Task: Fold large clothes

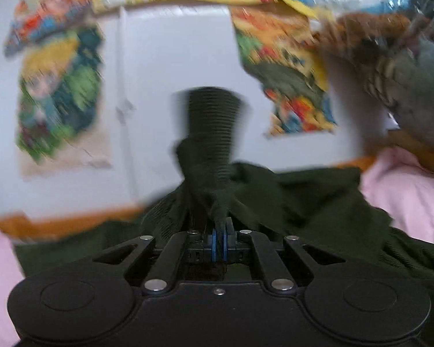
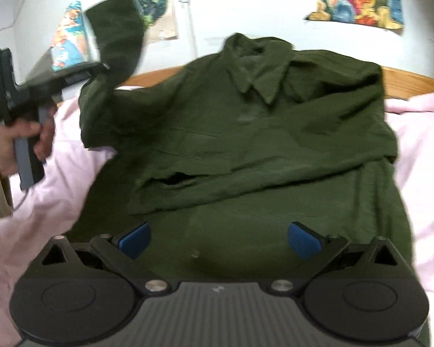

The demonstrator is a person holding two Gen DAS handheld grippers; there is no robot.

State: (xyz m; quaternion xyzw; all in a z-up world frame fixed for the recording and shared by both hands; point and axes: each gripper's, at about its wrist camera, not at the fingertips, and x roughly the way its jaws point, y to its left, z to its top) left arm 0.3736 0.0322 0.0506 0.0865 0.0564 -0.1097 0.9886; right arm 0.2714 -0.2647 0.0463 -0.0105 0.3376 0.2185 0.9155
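Shirt: we see a dark green collared shirt (image 2: 246, 144) lying on the pink bedding (image 2: 58, 190), collar (image 2: 260, 84) toward the wall, body spread flat toward our right gripper.
Sleeve: we see one sleeve (image 2: 115, 34) lifted off the bed at the left of the right wrist view, its cuff end up against the wall.
Left gripper: we hold the left gripper (image 1: 220, 231) with its fingers (image 1: 214, 244) closed on the sleeve; the blue pads meet on a bunched fold of green cloth, and the ribbed cuff (image 1: 211, 115) stands up just beyond them.
Left hand: we see the hand (image 2: 23, 141) wrapped round the gripper's handle at the left edge of the right wrist view, with a beige cuff below it.
Right gripper: we hold the right gripper (image 2: 218, 238) over the lower part of the shirt with its fingers (image 2: 134, 238) spread wide; nothing sits between them, and we cannot tell whether they touch the cloth.
Bed: we see an orange-brown wooden rail (image 2: 413, 84) behind the bedding, along the wall.
Wall: we see a white wall (image 2: 246, 5) carrying colourful cartoon posters (image 2: 358, 3).
Left view: the picture is blurred.
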